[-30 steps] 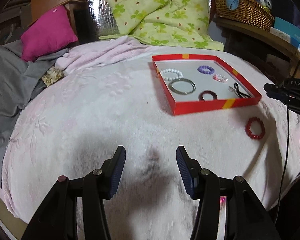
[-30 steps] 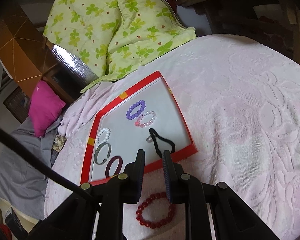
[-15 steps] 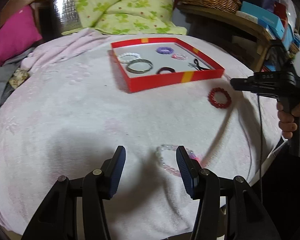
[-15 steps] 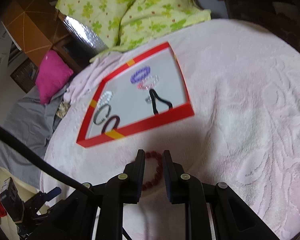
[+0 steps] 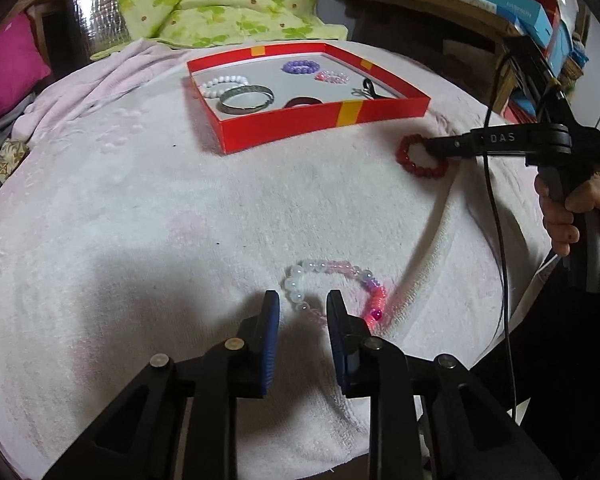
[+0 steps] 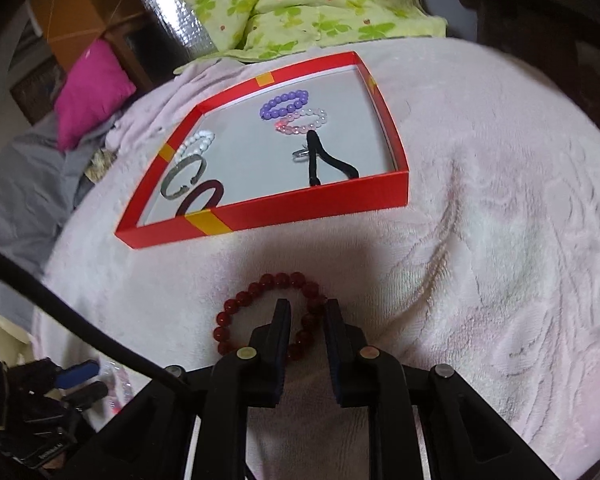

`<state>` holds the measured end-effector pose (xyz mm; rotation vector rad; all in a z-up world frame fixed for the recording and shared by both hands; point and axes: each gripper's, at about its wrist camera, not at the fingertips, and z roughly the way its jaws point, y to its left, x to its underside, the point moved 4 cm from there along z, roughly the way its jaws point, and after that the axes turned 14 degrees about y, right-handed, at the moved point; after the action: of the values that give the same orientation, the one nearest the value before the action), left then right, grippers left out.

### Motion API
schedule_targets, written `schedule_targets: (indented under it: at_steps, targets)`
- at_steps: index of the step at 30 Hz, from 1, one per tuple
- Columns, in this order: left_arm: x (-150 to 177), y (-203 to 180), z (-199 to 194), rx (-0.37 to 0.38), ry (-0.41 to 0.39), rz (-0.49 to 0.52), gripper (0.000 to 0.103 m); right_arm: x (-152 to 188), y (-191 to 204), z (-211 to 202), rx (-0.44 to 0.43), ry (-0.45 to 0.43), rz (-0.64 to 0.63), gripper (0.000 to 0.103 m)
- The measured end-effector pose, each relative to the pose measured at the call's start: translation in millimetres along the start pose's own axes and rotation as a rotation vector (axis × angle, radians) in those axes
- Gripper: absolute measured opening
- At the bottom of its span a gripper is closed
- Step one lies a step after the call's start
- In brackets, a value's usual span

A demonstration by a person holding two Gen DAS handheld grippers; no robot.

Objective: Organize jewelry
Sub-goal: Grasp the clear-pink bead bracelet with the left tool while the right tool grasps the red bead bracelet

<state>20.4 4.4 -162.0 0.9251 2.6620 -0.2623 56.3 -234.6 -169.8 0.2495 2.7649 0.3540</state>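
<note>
A pale pink blanket (image 5: 140,208) covers the bed. Take the red tray (image 5: 320,120) as your landmark. Well in front of it, your left gripper (image 5: 302,307) stands open, fingers astride the near side of a pastel bracelet (image 5: 332,284) lying flat. Inside the tray: white beads (image 5: 224,82), a metal bangle (image 5: 246,98), a dark bangle (image 5: 303,101), purple beads (image 5: 300,66). Just right of its front corner, your right gripper (image 6: 306,312) is parted around one side of the red bracelet (image 6: 260,312), not clamped on it
</note>
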Motion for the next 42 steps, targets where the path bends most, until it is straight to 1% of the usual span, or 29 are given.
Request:
schedule_targets:
  at_steps: [2,6,9,11,12,14,17,23,28,32,34,36,38,41,42]
  targets:
    - [-1,-1,3,-0.001,0.01,0.001,0.025,-1,4,0,0.027,-0.008,-0.021,0.015]
    - [-5,-3,11,-0.013,0.032,-0.005,0.025,-2,9,0,0.028,-0.014,-0.029,0.015]
    - [-8,-2,12,-0.017,0.024,-0.012,0.023,-3,12,1,0.027,-0.015,-0.025,0.015]
    - [-10,1,11,-0.031,0.013,-0.029,0.012,-4,11,1,0.026,-0.019,-0.018,0.015]
    - [-10,2,10,-0.031,0.003,-0.035,0.008,-4,11,1,0.024,-0.021,-0.013,0.015]
    - [-13,1,9,-0.015,-0.008,-0.034,0.008,-6,10,0,0.023,-0.03,-0.004,0.014]
    - [-17,-3,10,-0.046,-0.022,-0.022,0.008,-9,6,-6,0.011,-0.061,0.023,0.014]
    - [-32,-2,3,-0.052,-0.085,-0.05,0.008,-12,-7,-18,-0.03,-0.11,0.078,0.014]
    - [-42,2,0,-0.058,-0.118,-0.088,0.008,-11,-19,-20,-0.081,-0.098,0.112,0.014]
    - [-48,7,-5,-0.064,-0.153,-0.119,0.008,-10,-20,-18,-0.111,-0.074,0.124,0.015]
    - [-50,11,-7,-0.071,-0.166,-0.137,0.008,-10,-17,-16,-0.102,-0.072,0.118,0.019]
    - [-51,17,-7,-0.079,-0.171,-0.167,0.008,-10,-13,-14,-0.102,-0.065,0.11,0.037]
    - [-51,23,-6,-0.081,-0.166,-0.193,0.008,-10,-7,-13,-0.099,-0.067,0.1,0.05]
    - [-51,29,-3,-0.091,-0.152,-0.213,0.008,-10,3,-9,-0.086,-0.056,0.063,0.051]
    - [-50,30,-2,-0.087,-0.147,-0.219,0.008,-10,6,-6,-0.088,-0.043,0.051,0.054]
